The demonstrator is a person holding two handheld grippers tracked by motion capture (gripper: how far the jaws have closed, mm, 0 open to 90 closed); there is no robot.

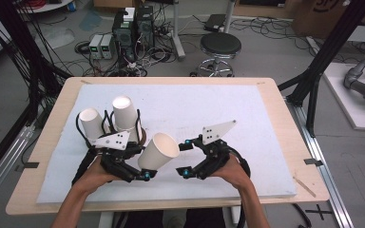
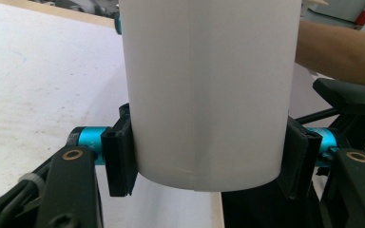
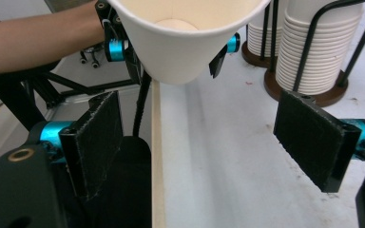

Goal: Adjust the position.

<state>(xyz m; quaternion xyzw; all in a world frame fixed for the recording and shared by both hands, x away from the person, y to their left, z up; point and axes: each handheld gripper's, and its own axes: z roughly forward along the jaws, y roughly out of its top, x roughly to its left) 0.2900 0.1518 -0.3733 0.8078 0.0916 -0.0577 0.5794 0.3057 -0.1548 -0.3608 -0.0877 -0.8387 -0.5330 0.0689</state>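
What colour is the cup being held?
White, clearest in the left gripper view: paper cup.

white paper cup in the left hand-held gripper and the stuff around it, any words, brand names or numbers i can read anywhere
None can be read.
The white paper cup clamped in the left hand-held gripper is plain, with no print.
The two stacks of white paper cups in black wire holders are blank too.
The large brown cardboard box on the floor bears dark marks, too cut off and blurred to read.

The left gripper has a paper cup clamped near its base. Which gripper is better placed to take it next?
The right gripper, probably. Its jaws stand wide open and empty, facing the tilted paper cup held by the left gripper. The cup's open mouth points toward it, close by, over the table's near edge.
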